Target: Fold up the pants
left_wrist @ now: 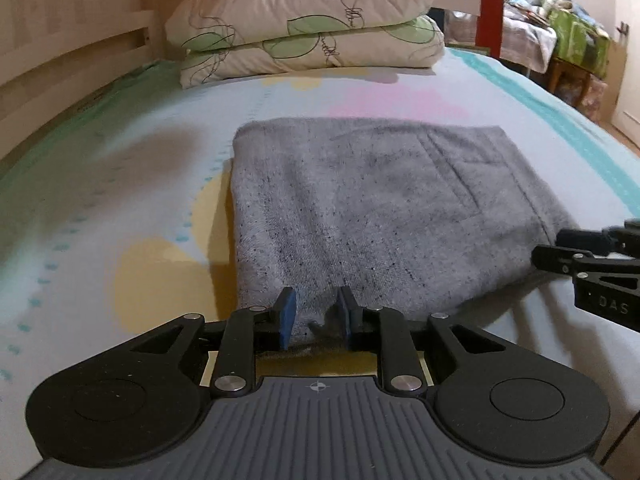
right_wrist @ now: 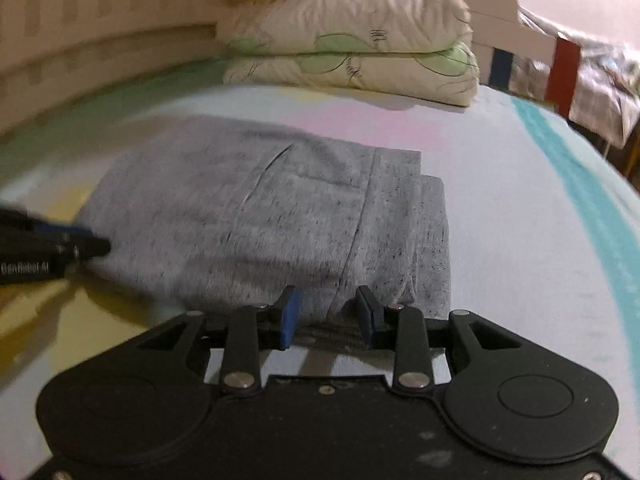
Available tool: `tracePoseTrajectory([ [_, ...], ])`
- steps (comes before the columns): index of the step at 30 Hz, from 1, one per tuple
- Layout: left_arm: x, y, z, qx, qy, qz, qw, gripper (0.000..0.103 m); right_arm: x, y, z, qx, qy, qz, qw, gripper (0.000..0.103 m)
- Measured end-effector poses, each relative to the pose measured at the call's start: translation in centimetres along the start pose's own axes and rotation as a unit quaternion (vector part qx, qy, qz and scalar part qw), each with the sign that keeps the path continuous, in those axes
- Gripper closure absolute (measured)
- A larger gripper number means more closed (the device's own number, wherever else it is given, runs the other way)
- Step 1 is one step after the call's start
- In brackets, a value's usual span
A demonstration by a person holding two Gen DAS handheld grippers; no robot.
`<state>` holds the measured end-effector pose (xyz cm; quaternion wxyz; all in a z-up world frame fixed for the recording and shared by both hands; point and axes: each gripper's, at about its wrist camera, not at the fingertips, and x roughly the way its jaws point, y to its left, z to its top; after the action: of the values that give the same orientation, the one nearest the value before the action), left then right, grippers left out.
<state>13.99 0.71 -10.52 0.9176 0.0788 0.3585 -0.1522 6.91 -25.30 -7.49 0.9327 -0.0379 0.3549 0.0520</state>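
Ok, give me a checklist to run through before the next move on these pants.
1. Gray pants folded into a compact stack on the bed sheet: ok.
2. Layers line up: not ok, lower layer sticks out at the right edge in the right wrist view.
3. Left gripper released: cannot tell, fabric sits between its pads.
4. Right gripper released: ok, jaws apart around the near edge.
5. Pillows clear of the pants: ok.

Left gripper (left_wrist: 316, 322) low centre of frame, jaws narrowly apart. Right gripper (right_wrist: 330, 316) low centre, jaws wider apart, tilted down.
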Motion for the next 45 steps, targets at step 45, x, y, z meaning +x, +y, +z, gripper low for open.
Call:
tracePoseTrajectory([
  [45, -14.3, -5.6, -3.1, -0.072, 0.001, 0.012, 0.9973, 0.073, -17.3, 4.2, -1.2, 0.122, -0.026, -0.003, 0.992, 0.056],
])
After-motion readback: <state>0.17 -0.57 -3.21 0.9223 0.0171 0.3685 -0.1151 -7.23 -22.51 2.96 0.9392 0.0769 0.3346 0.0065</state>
